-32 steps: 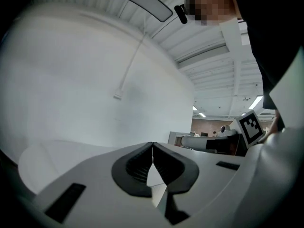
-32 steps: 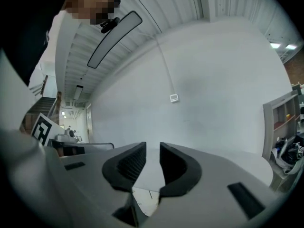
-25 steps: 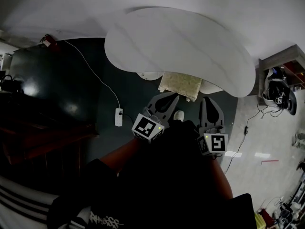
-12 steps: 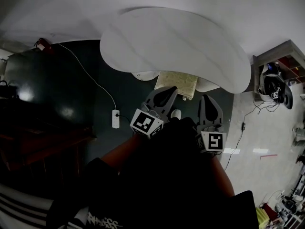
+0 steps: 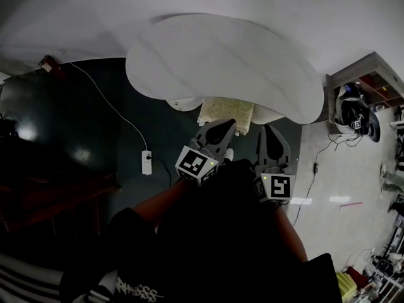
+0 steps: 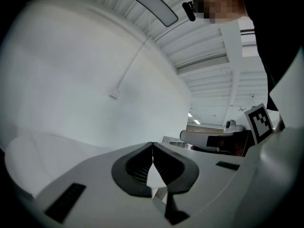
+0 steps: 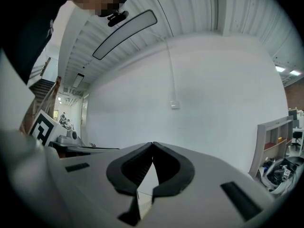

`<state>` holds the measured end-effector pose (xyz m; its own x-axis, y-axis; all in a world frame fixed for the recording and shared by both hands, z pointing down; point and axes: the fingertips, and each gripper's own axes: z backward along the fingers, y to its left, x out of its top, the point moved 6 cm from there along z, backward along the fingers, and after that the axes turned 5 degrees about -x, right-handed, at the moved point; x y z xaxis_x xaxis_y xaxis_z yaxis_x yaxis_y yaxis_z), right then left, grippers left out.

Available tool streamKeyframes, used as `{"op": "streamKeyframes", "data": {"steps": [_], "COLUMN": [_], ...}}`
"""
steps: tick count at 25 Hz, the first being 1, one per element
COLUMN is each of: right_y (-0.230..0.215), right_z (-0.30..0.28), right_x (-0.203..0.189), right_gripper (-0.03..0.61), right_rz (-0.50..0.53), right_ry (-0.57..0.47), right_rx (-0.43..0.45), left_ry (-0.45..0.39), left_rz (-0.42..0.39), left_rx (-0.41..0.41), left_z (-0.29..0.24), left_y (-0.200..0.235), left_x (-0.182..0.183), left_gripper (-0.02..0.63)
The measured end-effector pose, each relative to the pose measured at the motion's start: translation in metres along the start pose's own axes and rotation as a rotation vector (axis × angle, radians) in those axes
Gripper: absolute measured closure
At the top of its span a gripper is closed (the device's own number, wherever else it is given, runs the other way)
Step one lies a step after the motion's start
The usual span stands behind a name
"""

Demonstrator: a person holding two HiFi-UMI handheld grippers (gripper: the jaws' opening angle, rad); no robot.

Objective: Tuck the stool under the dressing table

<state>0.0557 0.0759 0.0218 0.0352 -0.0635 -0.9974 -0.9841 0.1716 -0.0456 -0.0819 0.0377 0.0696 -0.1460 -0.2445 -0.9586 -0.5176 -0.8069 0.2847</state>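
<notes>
In the head view the white rounded dressing table [image 5: 227,62] stands against the wall. The stool's beige cushion [image 5: 226,111] shows at the table's near edge, its far part hidden under the top. My left gripper [image 5: 228,125] is shut and empty, with its tip at the cushion's near edge; I cannot tell if it touches. My right gripper [image 5: 268,130] is shut and empty, just right of the cushion. In the left gripper view the left gripper [image 6: 152,144] has its jaws closed tip to tip. The right gripper [image 7: 152,145] stands the same in its own view.
A white power strip [image 5: 146,162] with a long cable [image 5: 107,100] lies on the dark floor at left. Dark furniture [image 5: 50,188] stands further left. A shelf unit [image 5: 363,74] with a black-and-white object [image 5: 353,112] is at right. Both gripper views face a white wall [image 7: 213,89].
The whole head view has slid a little to the left. Both grippers stay shut beside the stool, and nothing was taken hold of or let go.
</notes>
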Motion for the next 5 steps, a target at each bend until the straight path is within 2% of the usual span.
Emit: {"op": "streamKeyframes", "data": {"steps": [5], "right_y": [-0.0097], "right_z": [-0.0021], "right_x": [0.003], "right_gripper": [0.541], "right_rz": [0.0], "right_ry": [-0.025], "right_rx": [0.015], "left_ry": [0.023], "left_rz": [-0.076], "left_rx": [0.055], "left_z": [-0.0057], "left_y": [-0.0003], "left_x": [0.0051], "left_gripper": [0.597]}}
